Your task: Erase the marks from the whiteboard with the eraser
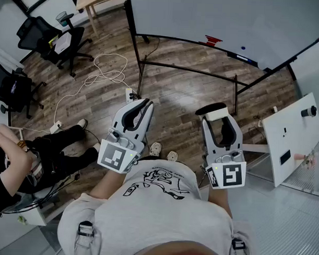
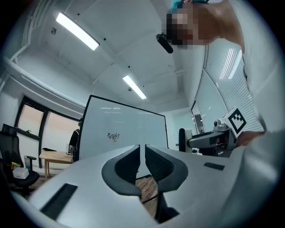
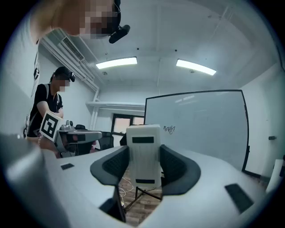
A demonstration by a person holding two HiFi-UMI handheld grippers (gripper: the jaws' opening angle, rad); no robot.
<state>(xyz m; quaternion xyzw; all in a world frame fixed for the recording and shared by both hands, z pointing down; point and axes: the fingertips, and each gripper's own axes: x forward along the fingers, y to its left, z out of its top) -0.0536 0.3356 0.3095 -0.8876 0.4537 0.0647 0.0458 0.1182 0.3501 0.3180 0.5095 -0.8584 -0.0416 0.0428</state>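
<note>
Eraser [image 3: 143, 149] first: a white block with two dark slots on the face we see, clamped between the jaws of the right gripper [image 3: 143, 156], which press on its two long sides. Its long axis runs along the jaws. In the right gripper view it stands upright and sticks out past the jaw tips, towards the whiteboard [image 3: 202, 122]. From the head view the eraser [image 1: 219, 115] points forward and away from us in the right gripper [image 1: 218, 120]. The dark patch at its far end may be the felt face, but we cannot be sure at this angle.

Our left gripper [image 2: 141, 153] carries nothing, and its jaws are drawn almost together with only a thin slit between them. In the head view this gripper [image 1: 143, 107] is held level with the right one, the two well apart, both above the wooden floor [image 1: 176, 93].

The whiteboard [image 1: 205, 16] stands ahead on its dark frame, well apart from both grippers. The marks [image 3: 168, 129] are a small dark scribble near the board's left side, and the left gripper view shows the scribble [image 2: 113, 136] too.
</note>
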